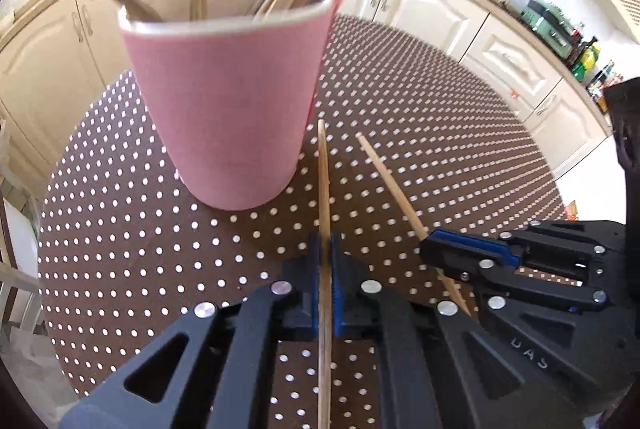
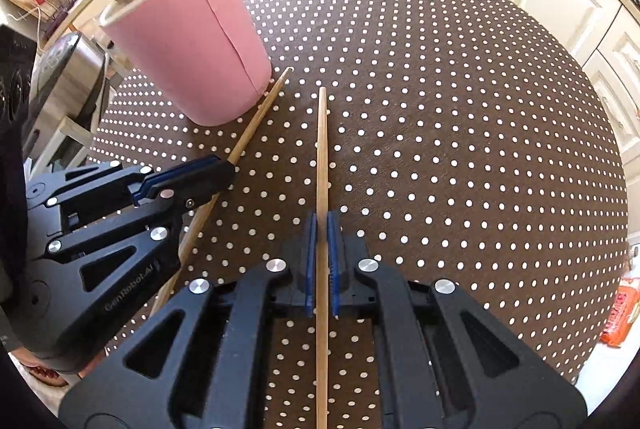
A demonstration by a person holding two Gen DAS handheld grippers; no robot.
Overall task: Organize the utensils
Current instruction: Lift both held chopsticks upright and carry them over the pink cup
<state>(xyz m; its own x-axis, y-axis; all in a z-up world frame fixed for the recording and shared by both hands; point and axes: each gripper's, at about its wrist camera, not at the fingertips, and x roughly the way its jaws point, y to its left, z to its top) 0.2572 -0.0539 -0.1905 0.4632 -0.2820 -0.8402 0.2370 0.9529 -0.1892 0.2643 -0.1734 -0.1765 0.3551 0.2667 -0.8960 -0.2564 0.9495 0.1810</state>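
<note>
My left tongs (image 1: 326, 249) are clamped on one chopstick (image 1: 323, 181), its tip just beside the pink cup (image 1: 228, 101) on the dotted bench (image 1: 420, 109). My right tongs (image 2: 322, 229) pinch a second chopstick (image 2: 321, 149), tip near the cup, further right.

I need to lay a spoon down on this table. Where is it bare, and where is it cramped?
Bare dotted tablecloth stretches right of the right tool and its chopstick, out to the table edge. Cramped: around the pink cup, where the left tool and its chopstick crowd in.
</note>
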